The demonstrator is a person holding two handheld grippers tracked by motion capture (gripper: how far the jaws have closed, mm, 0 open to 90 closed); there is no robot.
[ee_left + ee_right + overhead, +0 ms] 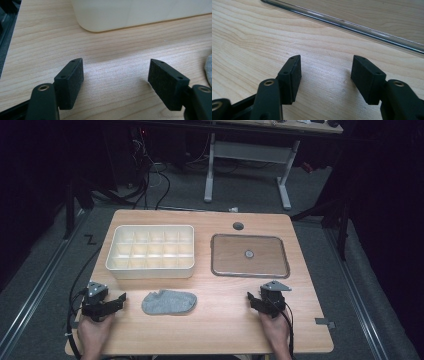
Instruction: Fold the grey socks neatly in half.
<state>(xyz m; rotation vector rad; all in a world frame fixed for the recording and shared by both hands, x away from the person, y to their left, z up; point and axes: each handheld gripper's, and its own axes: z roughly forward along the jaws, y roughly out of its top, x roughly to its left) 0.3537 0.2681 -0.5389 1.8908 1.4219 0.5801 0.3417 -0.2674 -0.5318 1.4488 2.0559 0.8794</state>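
A grey sock (169, 302) lies flat on the wooden table (220, 330), near its front edge, between my two grippers. My left gripper (120, 301) rests on the table just left of the sock, open, nothing between its pads; in the left gripper view (116, 75) the sock's edge (208, 68) peeks in at the right. My right gripper (251, 300) sits well to the right of the sock, open and empty, and in the right gripper view (325, 72) bare wood lies between its pads.
A cream compartment box (151, 251) stands at the back left, its wall (140, 12) close ahead of the left gripper. A clear lid (249, 255) lies flat at the back right; its rim (352, 23) runs ahead of the right gripper. A dark hole (238, 226) marks the table's far edge.
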